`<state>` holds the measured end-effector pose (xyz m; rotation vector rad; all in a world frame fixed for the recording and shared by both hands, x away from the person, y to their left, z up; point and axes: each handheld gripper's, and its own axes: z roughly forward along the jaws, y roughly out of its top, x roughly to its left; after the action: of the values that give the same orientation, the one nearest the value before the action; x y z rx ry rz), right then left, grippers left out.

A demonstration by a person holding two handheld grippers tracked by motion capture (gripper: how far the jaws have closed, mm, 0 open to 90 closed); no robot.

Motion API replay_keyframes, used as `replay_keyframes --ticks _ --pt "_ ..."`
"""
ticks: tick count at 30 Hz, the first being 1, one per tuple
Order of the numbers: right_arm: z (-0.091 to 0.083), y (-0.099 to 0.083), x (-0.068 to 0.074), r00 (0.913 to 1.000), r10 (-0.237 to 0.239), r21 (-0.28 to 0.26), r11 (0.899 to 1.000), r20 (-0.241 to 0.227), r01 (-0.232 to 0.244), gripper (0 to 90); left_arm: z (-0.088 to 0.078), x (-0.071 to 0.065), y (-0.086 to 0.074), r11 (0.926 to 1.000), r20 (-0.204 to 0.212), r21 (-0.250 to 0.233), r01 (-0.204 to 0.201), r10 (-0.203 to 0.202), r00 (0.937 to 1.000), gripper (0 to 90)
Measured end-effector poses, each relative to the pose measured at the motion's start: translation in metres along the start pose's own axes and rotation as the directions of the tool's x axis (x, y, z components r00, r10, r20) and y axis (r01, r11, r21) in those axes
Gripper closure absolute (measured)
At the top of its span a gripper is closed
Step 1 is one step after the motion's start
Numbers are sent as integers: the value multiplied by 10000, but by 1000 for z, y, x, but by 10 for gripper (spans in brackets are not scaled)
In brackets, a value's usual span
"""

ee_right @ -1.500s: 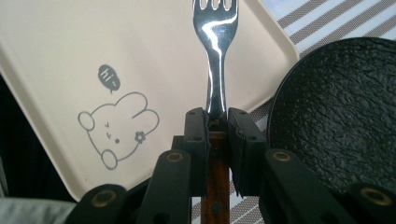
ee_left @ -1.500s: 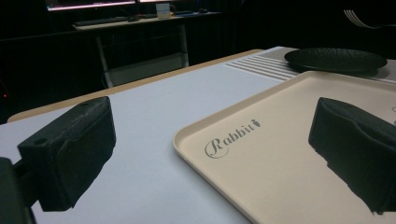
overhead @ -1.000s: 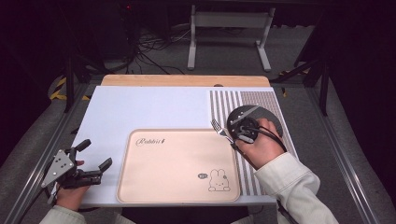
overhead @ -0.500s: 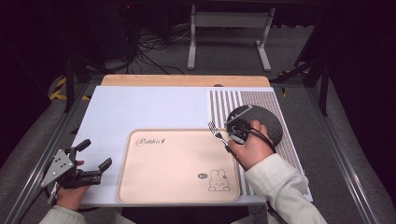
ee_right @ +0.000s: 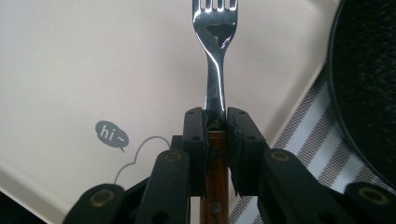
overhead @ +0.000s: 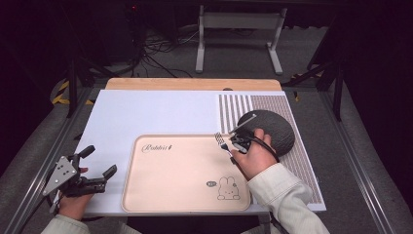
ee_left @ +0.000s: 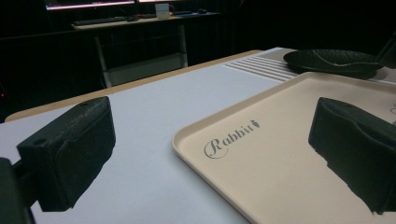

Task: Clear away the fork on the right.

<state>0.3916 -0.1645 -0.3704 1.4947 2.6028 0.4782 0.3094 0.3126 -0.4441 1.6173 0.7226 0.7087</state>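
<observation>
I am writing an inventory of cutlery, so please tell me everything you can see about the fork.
The fork has a shiny, mirror-like metal head and neck, with four tines, and a brown wooden handle with small rivets. The right claw is shut on it where the neck meets the handle, its jaws pressing both sides. The tines point away from the hand, over the right edge of the beige tray, beside the dark round plate. Whether the tines touch the tray cannot be told.
</observation>
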Motion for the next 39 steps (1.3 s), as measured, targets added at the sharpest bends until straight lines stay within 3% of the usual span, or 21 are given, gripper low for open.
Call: replay_keyframes --ticks 6,15,39 --pt "7 0 -1 9994 338 -31 9994 -54 -338 790 0 0 0 10000 -6 6 21 -21 10000 11" --pt "23 -5 3 9975 469 122 9989 -531 -463 789 0 0 0 10000 -1 24 -12 12 10000 12" --pt "41 -6 12 9964 409 364 9986 -736 -383 787 0 0 0 10000 -26 44 -29 29 10000 13"
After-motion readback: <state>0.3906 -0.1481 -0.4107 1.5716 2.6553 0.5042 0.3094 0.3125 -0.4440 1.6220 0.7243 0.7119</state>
